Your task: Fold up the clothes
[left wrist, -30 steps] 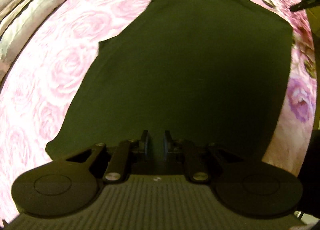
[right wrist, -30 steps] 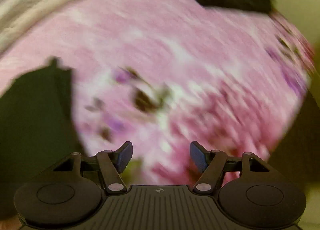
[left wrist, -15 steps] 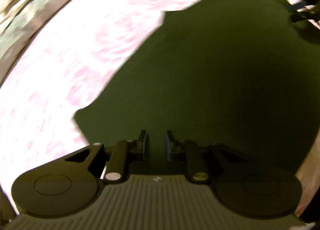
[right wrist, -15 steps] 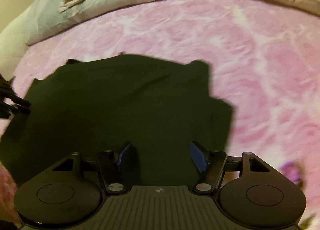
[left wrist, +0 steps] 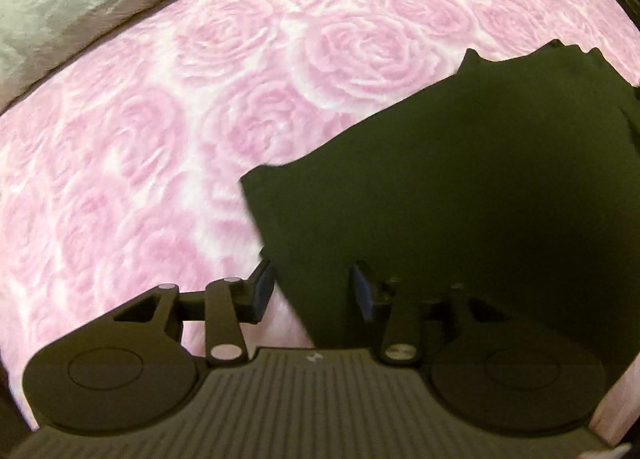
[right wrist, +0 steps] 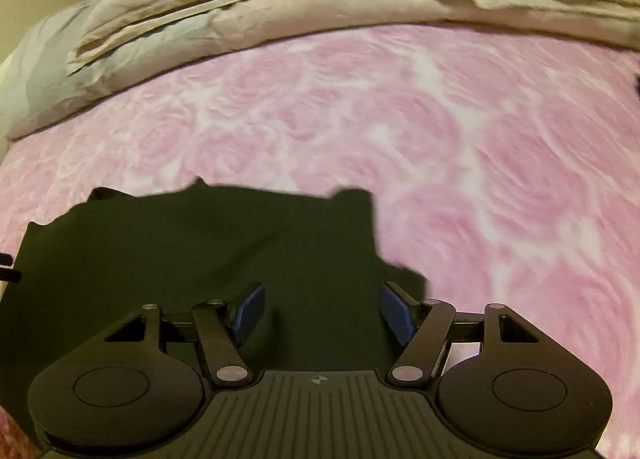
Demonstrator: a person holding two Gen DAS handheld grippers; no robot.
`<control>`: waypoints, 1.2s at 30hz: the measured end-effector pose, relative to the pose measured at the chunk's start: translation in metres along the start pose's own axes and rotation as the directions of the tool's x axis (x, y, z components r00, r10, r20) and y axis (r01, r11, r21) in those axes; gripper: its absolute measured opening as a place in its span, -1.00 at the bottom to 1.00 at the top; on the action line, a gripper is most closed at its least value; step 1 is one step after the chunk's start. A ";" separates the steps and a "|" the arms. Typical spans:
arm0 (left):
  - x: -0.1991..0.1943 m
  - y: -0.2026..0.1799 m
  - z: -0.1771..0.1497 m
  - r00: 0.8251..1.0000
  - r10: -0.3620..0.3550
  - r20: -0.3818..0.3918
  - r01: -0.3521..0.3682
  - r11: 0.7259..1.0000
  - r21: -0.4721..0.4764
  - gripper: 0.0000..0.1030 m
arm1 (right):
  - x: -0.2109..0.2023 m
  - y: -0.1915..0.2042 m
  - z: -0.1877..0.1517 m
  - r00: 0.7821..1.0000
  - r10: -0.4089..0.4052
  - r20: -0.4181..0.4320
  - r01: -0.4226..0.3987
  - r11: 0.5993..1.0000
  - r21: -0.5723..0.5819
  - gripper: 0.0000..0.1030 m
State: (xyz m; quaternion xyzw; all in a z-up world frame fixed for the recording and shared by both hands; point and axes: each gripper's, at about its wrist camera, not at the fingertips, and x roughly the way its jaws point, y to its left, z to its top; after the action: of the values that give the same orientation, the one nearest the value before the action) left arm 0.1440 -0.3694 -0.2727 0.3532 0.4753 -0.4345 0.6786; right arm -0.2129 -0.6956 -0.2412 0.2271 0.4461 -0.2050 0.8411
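My left gripper [left wrist: 312, 291] and right gripper [right wrist: 322, 313] are both spread over the dark garment [right wrist: 192, 251]; it lies on the rose bedsheet [right wrist: 440, 139].

Left gripper [left wrist: 312, 291]: fingers parted, empty, over the dark garment's [left wrist: 460, 187] corner edge; right gripper [right wrist: 322, 313]: fingers wide, empty, above it.
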 end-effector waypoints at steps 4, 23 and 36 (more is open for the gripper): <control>0.013 0.001 0.004 0.999 -0.004 0.034 0.003 1.000 0.031 -0.05 | 0.035 0.007 0.007 0.999 -0.027 -0.044 0.023 0.995 -0.096 0.31; -0.060 0.000 -0.091 0.980 -0.022 0.198 -0.134 0.665 0.735 0.15 | -0.034 0.234 -0.105 0.995 0.082 -0.063 -0.101 0.899 -0.427 0.76; -0.027 0.025 -0.128 0.923 -0.219 0.315 -0.256 0.258 0.932 0.21 | 0.018 0.404 -0.195 0.998 -0.056 -0.020 0.020 0.624 -0.781 0.74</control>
State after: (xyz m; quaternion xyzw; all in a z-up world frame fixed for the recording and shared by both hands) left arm 0.1190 -0.2391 -0.2840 0.6055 -0.0358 -0.6843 0.4046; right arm -0.1109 -0.2600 -0.2733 -0.1647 0.5133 -0.0045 0.8423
